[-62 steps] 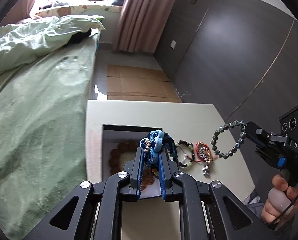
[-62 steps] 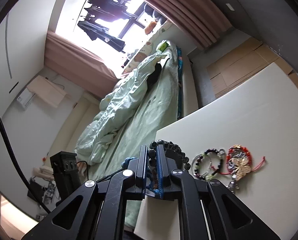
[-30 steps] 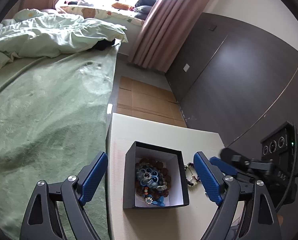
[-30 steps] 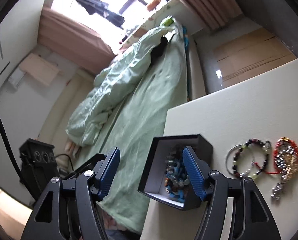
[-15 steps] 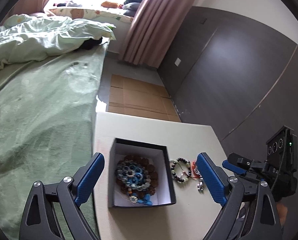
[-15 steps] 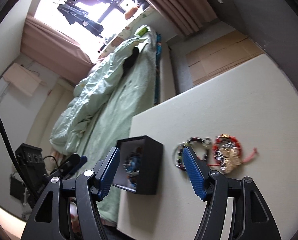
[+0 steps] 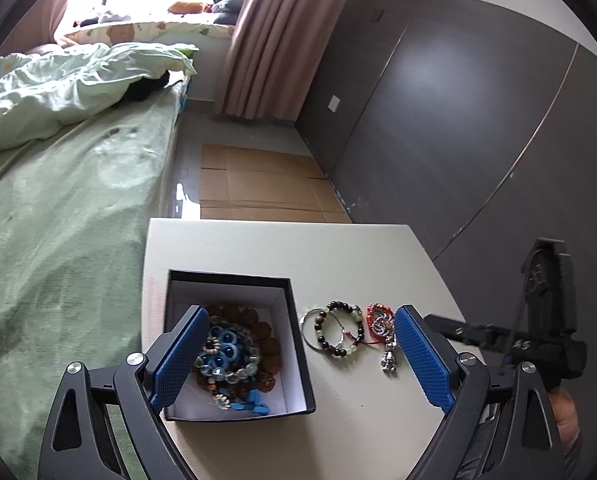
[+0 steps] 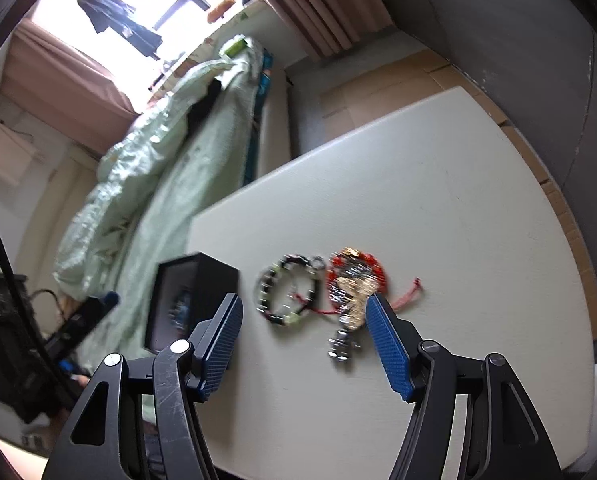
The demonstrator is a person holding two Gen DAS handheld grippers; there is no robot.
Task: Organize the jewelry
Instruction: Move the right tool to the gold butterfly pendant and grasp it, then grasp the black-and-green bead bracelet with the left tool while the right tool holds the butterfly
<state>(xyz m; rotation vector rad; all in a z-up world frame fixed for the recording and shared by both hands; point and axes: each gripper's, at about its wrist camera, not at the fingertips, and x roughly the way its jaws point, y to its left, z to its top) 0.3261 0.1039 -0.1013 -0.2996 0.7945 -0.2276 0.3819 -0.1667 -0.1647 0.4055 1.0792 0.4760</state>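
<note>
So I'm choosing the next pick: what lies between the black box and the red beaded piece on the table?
One thing: the dark-and-green beaded bracelet, flat on the table between black box and red beaded piece. The left wrist view shows it best.

bare table [image 8: 438,208] beyond bracelets [image 8: 290,296], black box [image 8: 202,280] leftward

— What is in the black box [image 7: 298,344]?

— Blue rings and brown beads [image 7: 234,354], all in a heap. The box is open and white inside.

— And next to it?

— A bracelet of dark and light green beads [image 7: 334,334] lies flat. Just right of it is a red one [image 7: 380,322] with a small silver charm.
</note>
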